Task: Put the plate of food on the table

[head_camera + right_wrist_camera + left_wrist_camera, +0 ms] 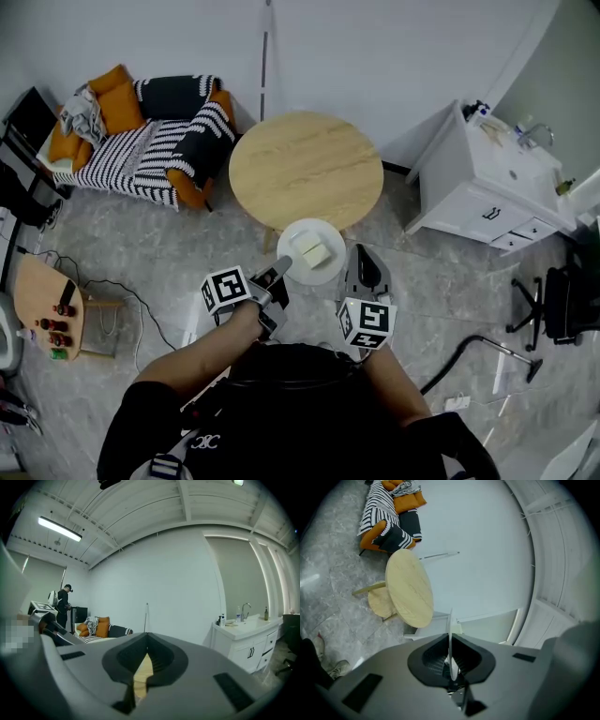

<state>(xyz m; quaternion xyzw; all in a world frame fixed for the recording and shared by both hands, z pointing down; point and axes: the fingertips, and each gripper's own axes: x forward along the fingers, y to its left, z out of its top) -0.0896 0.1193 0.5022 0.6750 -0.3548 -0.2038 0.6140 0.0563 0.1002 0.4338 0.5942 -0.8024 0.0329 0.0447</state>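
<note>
A white plate [311, 250] with pale food cubes [312, 251] hangs in the air, level, just in front of the near edge of the round wooden table [306, 169]. My left gripper [279, 270] is shut on the plate's left rim. In the left gripper view the plate [449, 634] shows edge-on, pinched between the jaws of the left gripper [450, 645], with the table [408, 588] beyond. My right gripper [362, 255] stands just right of the plate, apart from it. Its jaws meet with nothing between them in the right gripper view [146, 640].
A striped sofa [155, 136] with orange cushions stands at the back left. A white sink cabinet [483, 183] is at the right. A small wooden side table [45, 314] and floor cables lie at the left. A black office chair [555, 305] is far right. A person [63, 603] stands far off.
</note>
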